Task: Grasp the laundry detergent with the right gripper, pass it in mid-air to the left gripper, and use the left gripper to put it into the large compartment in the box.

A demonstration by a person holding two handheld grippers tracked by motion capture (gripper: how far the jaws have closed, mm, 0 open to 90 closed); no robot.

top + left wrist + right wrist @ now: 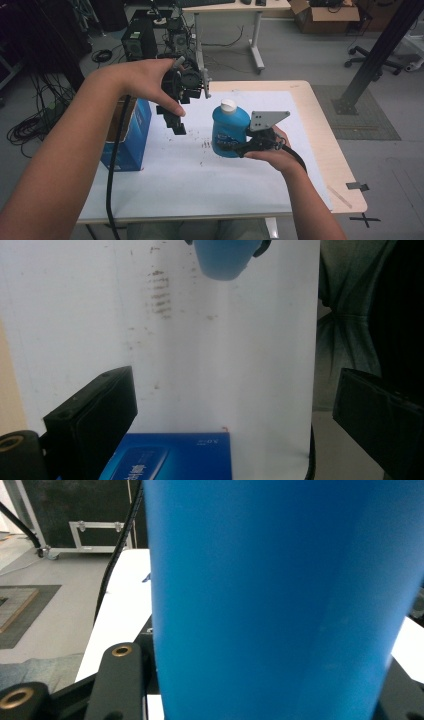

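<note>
Right gripper (246,146) jaws clamped on blue bottle (230,131): smooth, rounded plastic body, white screw cap, glossy printed label, held upright above the white mat (210,175). Left gripper (176,117) jaws spread wide, gripping nothing, raised left of the bottle. Blue cardboard box (131,135) sits at the table's (325,145) left edge; mat scuffed with dark specks.

overall light: dim, cool indoor lighting is washing everything bluish in the high view
table sheet (175,170): it's glowing as the brightest patch, nearly blowing out in the left gripper view
shadows: soft ones are sitting under the bottle (230,131) and box (129,131)
focus: the bottle is filling the right gripper view as a smeary blue blur
jaws: they're looking soft and dark up close
edges: the floor is darkening toward the corners
</note>
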